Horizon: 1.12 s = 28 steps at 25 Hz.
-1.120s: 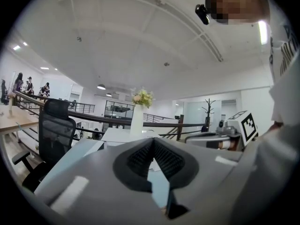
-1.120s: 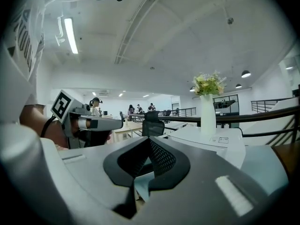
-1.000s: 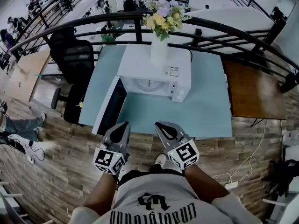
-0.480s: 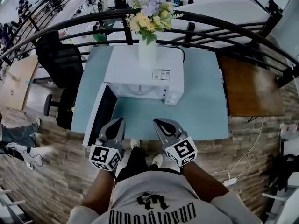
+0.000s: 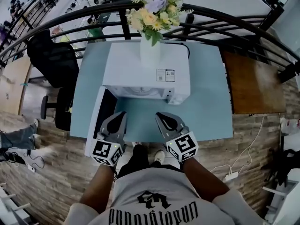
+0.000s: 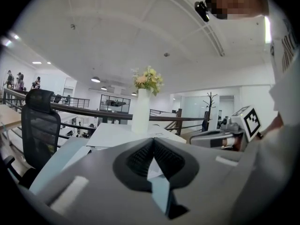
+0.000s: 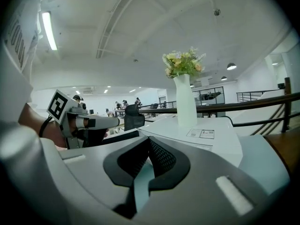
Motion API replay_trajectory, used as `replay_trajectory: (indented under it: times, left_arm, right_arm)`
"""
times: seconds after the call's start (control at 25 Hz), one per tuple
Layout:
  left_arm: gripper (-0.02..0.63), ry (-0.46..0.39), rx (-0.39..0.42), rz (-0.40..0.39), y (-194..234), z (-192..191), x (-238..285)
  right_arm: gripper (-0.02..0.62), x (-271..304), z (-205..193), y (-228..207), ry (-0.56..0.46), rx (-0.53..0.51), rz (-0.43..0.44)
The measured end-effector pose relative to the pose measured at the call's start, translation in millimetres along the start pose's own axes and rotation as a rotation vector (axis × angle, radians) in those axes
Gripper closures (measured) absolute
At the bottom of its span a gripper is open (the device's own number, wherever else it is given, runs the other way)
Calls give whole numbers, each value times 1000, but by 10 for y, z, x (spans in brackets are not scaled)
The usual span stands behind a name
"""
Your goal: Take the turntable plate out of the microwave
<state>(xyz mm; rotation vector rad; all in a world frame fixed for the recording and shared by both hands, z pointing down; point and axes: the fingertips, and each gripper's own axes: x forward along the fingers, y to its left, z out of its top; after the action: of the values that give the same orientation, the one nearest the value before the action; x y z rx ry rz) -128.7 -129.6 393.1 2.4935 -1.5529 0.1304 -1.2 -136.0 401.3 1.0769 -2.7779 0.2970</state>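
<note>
Left tongs [image 5: 120, 114]: shut, pads pressed together along their length, holding nothing. Right tongs [image 5: 160, 115]: likewise closed tip to tip, empty. Side by side, near each other but apart, held low over the near edge of the pale blue worktop [image 5: 206, 107], touching neither it nor anything on it. Both pointing toward the white microwave [image 5: 145, 64] just ahead.

Turntable plate [image 5: 138, 91]: inside the microwave, straight ahead of the gap between the two tongs and beyond their tips, clear of both. Only a pale curved sliver showing in the head view under the front edge of the microwave's top, the rest covered by that top. Not to be made out in either gripper view, where only the top of the microwave shows past the closed pads.

Door [image 5: 107, 107] swung open to the left, dark inner face just beside the left tongs; contact between them impossible to judge. White vase [image 5: 150, 53] of flowers [image 5: 151, 12] upright on the microwave's top, hiding part of it. Black chair [image 5: 51, 60] off the worktop's left side, dark railing [image 5: 123, 26] behind, wooden table [image 5: 253, 83] to the right, partly crossed by the railing.
</note>
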Motion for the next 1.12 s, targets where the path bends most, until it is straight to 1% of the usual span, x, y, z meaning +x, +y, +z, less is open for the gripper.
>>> replay_trajectory:
  times: [0.08, 0.36, 0.6, 0.72, 0.92, 1.12]
  left_arm:
    - [557, 9, 8, -6, 76, -31, 66]
    - [555, 45, -14, -24, 303, -249, 302]
    - [555, 66, -34, -38, 472, -440, 542]
    - [555, 80, -41, -48, 528, -544, 644]
    - [555, 102, -44, -64, 592, -708, 735]
    - [555, 122, -51, -77, 650, -850, 819]
  right_arm:
    - [592, 111, -34, -41, 6, 11, -10]
    - [591, 398, -294, -260, 47, 89, -67]
    - [561, 660, -583, -506, 78, 183, -124]
    - [560, 790, -723, -620, 86, 225, -146]
    - [541, 985, -950, -751, 102, 282, -179]
    - [518, 1134, -1179, -885, 104, 367, -230]
